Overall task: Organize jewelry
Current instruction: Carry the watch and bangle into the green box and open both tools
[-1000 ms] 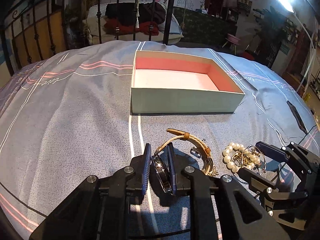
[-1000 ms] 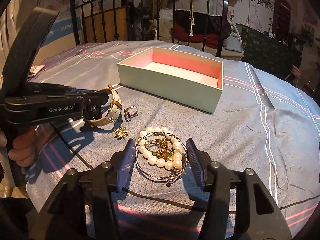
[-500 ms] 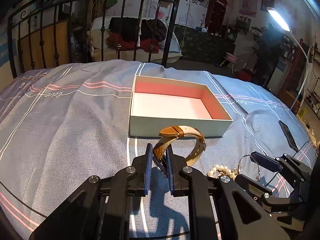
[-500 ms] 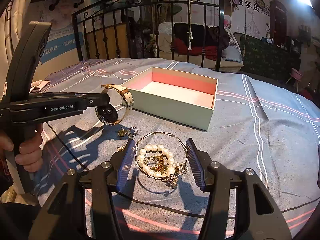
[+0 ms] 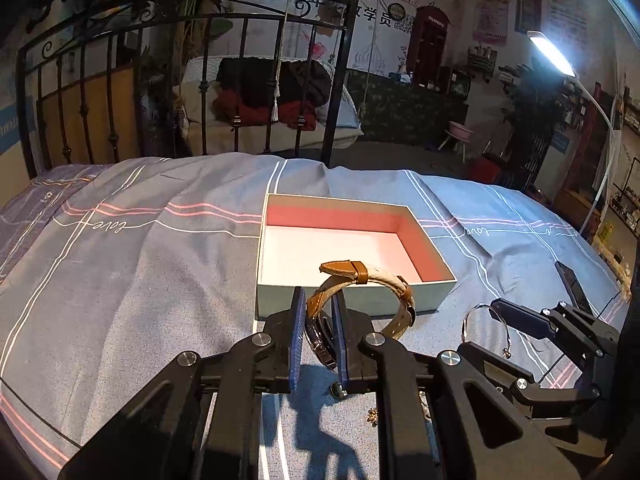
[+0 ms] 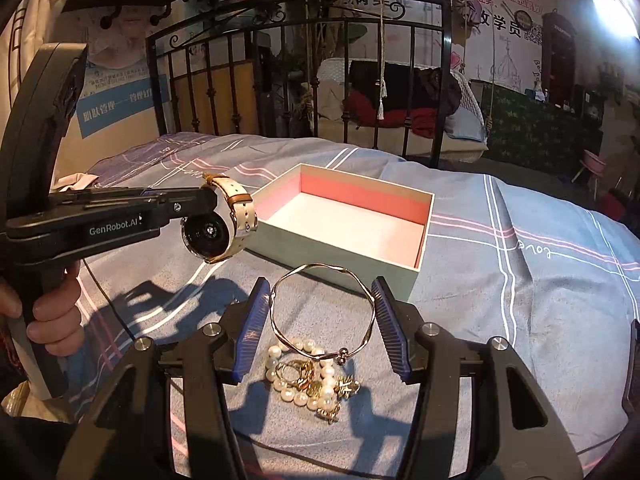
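The open box (image 5: 356, 248) sits at frame centre in the left wrist view, directly ahead of the left gripper (image 5: 317, 336), which is clamped on the watch (image 5: 360, 300), strap loop upright. In the right wrist view the right gripper (image 6: 322, 326) pinches a thin bangle (image 6: 322, 312) across its width, box just beyond toward upper centre, pearls (image 6: 304, 376) below.
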